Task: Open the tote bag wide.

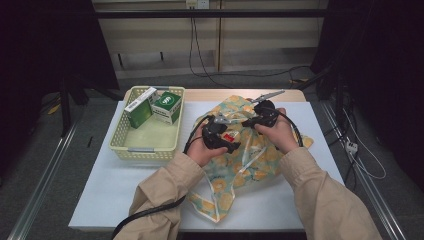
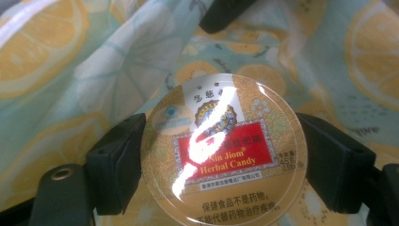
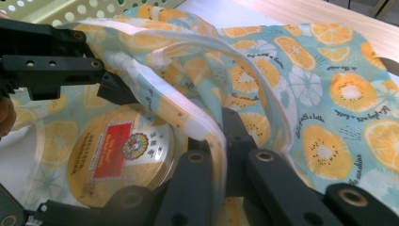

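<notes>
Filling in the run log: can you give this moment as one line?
left gripper: shut on candy tin | right gripper: shut on bag rim, holding bag open | basket: two boxes inside

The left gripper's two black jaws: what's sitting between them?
A round gold candy tin with a red label sits between the jaws of the left gripper, one pressing each side. The left gripper view shows it, over the fruit-print bag.
</notes>
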`<state>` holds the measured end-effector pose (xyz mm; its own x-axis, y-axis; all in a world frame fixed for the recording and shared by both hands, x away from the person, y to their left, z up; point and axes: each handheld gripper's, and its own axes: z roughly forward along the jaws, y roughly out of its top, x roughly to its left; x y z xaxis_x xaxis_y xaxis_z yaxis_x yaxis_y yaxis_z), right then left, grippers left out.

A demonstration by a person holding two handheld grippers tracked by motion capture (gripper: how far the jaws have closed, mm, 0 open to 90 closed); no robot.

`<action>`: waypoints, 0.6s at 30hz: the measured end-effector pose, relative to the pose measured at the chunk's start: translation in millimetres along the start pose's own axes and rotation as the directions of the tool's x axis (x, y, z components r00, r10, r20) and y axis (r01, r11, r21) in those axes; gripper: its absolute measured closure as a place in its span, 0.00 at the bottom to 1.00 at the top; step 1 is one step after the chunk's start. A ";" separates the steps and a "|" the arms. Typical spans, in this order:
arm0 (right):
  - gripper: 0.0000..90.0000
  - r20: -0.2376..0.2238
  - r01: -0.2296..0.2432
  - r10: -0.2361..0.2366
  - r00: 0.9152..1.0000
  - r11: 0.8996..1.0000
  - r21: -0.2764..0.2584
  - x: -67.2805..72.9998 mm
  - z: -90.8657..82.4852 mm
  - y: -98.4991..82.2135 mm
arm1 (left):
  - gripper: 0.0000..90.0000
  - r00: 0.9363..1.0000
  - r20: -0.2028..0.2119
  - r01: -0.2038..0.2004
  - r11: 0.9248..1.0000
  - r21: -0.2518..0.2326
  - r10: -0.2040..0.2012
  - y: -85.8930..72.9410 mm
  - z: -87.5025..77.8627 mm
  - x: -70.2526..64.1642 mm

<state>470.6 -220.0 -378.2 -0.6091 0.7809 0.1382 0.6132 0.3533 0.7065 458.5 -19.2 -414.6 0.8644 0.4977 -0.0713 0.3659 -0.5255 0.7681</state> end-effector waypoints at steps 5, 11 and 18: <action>1.00 -0.004 -0.012 0.012 1.000 1.000 0.004 -4.5 6.1 -1.6 | 0.23 1.000 -0.015 0.014 1.000 0.010 -0.014 -1.0 7.1 4.7; 1.00 -0.005 -0.016 0.016 1.000 1.000 0.012 -8.3 9.7 -3.1 | 0.23 0.999 -0.032 0.019 1.000 0.019 -0.018 -1.9 17.7 9.3; 1.00 -0.014 -0.022 0.022 1.000 1.000 0.012 -9.2 8.3 -2.9 | 0.23 0.998 -0.049 0.031 0.999 0.022 -0.030 -2.7 31.4 14.6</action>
<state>478.6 -223.9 -387.4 -0.6023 0.7813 0.1636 0.6325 0.3421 0.6949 480.9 -32.1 -437.7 0.8351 0.5465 -0.0625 0.3998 -0.5249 0.7514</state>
